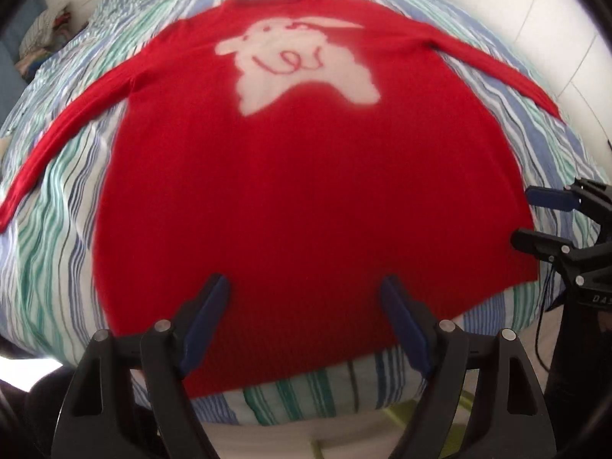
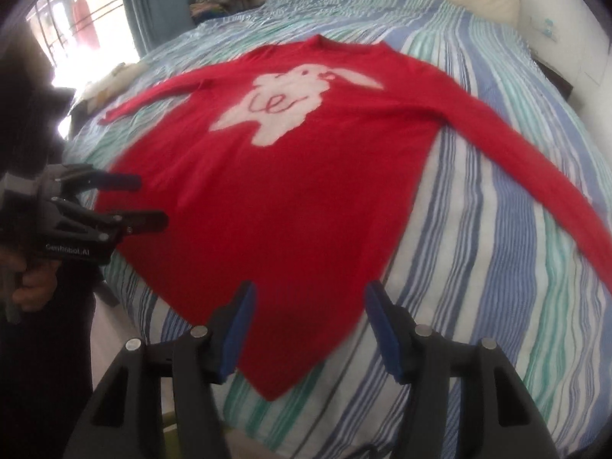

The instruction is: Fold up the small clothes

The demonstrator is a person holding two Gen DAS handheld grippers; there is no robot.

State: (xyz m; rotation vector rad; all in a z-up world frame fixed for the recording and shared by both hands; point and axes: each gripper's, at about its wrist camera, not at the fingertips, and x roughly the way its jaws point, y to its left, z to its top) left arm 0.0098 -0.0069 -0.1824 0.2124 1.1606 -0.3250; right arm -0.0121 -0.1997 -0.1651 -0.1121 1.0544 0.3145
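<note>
Red sweater (image 1: 306, 199) spread flat on striped bedspread (image 1: 65, 229), hem just under both grippers. Left gripper (image 1: 306, 306) and right gripper (image 2: 310, 313) gaping, empty. Soft, light, floppy knit, probably; best pinched at hem corners or sleeve cuffs.

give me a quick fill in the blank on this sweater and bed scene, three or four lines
1. The sweater spread flat on the bed is ____ in colour.
2. Both of its sleeves lie stretched ____ from the body.
3. The bedsheet under it has a ____ pattern.
4. The left hand-held gripper and the right hand-held gripper both have their jaws ____, holding nothing.

Missing words: red; outward; striped; open
</note>
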